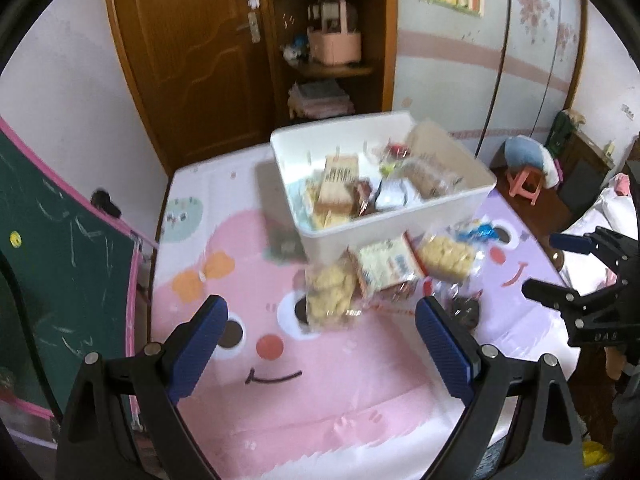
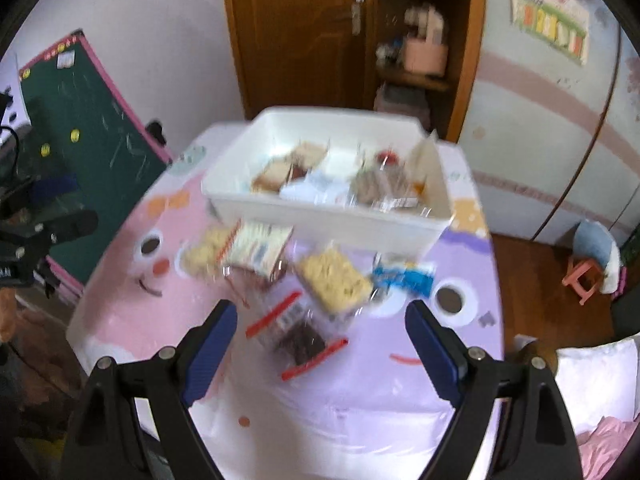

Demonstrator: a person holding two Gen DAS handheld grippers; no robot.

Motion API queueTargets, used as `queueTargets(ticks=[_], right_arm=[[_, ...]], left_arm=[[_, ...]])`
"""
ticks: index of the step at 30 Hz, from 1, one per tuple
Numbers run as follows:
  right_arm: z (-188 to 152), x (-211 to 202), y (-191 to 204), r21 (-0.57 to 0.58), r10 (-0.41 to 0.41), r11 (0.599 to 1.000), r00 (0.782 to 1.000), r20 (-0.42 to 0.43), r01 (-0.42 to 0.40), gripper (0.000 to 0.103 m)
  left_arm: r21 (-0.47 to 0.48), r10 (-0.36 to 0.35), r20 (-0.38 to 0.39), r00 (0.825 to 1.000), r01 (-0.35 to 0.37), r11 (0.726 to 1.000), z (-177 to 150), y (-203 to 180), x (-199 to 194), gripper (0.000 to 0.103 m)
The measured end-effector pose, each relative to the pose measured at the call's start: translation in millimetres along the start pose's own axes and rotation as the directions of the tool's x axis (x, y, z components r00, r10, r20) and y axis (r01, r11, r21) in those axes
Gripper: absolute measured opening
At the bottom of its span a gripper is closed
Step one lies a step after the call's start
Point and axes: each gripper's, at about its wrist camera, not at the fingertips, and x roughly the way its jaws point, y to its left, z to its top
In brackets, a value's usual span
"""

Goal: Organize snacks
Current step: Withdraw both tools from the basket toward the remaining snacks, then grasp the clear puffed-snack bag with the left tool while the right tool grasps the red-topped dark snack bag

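A white bin (image 1: 332, 244) (image 2: 320, 216) stands at the back of the table, with several wrapped snacks inside. In front of it lie loose packets: a yellow cracker packet (image 1: 328, 296) (image 2: 200, 256), a white and red packet (image 1: 386, 268) (image 2: 256, 248), a second yellow packet (image 1: 444, 258) (image 2: 334, 280), a blue packet (image 1: 480, 232) (image 2: 404, 278) and a dark brownie packet (image 2: 300, 340) with red strips. My left gripper (image 1: 322, 308) (image 2: 68, 204) hovers open just short of the first yellow packet. My right gripper (image 2: 320, 312) (image 1: 556, 268) is open above the brownie packet. Neither holds anything.
A pink and purple cartoon cloth (image 1: 320, 400) covers the table. A green chalkboard (image 1: 60, 260) leans at its left edge. Behind are a wooden door (image 1: 192, 60) and a shelf (image 1: 332, 68). A pink stool (image 1: 526, 188) and a bed (image 2: 596, 376) stand to the right.
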Motion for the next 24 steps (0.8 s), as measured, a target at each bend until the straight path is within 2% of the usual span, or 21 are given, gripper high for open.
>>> queueTargets(ticks=[4, 9, 12, 17, 24], right_arm=[[-19.4, 34.4, 0.0, -0.047, 0.016, 0.999, 0.998, -0.062, -0.019, 0.086], [-36.6, 68.2, 3.9, -0.150, 0.044, 0.987, 0.993, -0.111, -0.061, 0.076], [-39.4, 80.7, 5.6, -0.191, 0.061, 0.978, 0.989, -0.133, -0.086, 0.073], [-40.9, 104.7, 12.0, -0.283, 0.059, 0.953, 0.984, -0.167, -0.105, 0.072], [-36.2, 111.9, 18.5, -0.327, 0.129, 0.929, 0.979, -0.157, -0.175, 0.075]], left_arm=[[-0.008, -0.015, -0.079, 0.997, 0.015, 1.000, -12.4, 5.5, 34.0, 0.094], [0.007, -0.034, -0.159, 0.987, 0.035, 0.999, -23.8, 8.7, 72.6, 0.094], [0.004, -0.050, -0.198, 0.979, 0.052, 0.999, -25.3, 10.4, 92.7, 0.094], [-0.022, -0.075, -0.255, 0.964, 0.072, 0.997, -22.3, 16.2, 123.0, 0.094], [-0.082, -0.121, -0.298, 0.947, 0.101, 0.991, -15.4, 25.1, 150.3, 0.094]])
